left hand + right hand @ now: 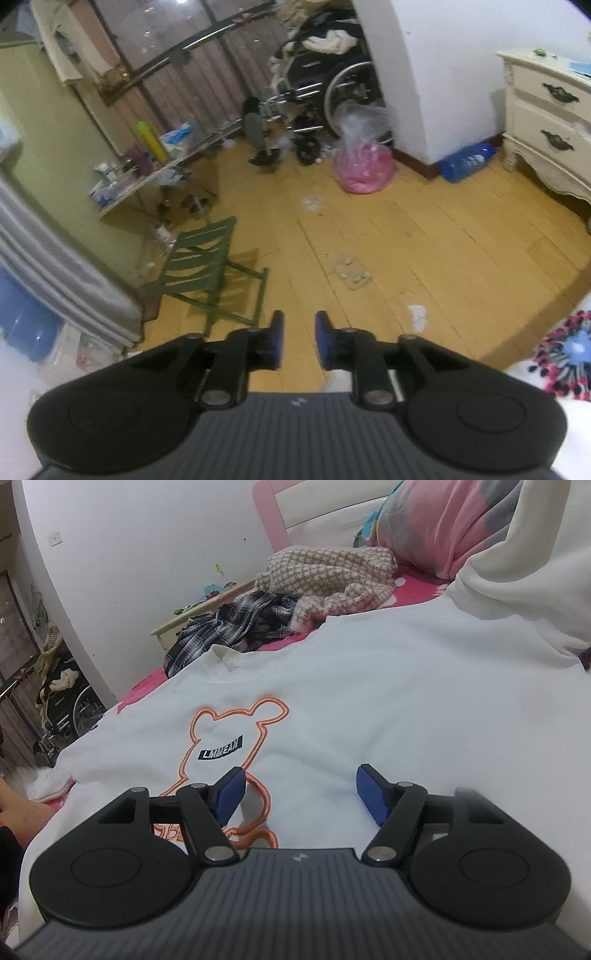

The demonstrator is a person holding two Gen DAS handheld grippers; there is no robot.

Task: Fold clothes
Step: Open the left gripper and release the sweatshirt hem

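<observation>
Ahead of my left claw (299, 339) the yellow plank floor (424, 251) lies broad and open, with only small paper scraps on it. To its left a green folding chair (207, 273) stands close, and beyond it a cluttered shelf (147, 173) lines the wall. Farther off, a wheelchair (321, 96) and a pink plastic bag (364, 166) fill the corner; a cream dresser (546, 122) closes the right side.

My right claw (299, 794) sits over the flat white sweatshirt (388, 701), nothing between its pads. Beyond, a plaid garment (236, 627), a knitted heap (332, 579) and a pink pillow (443, 528) crowd the bed's far end.
</observation>
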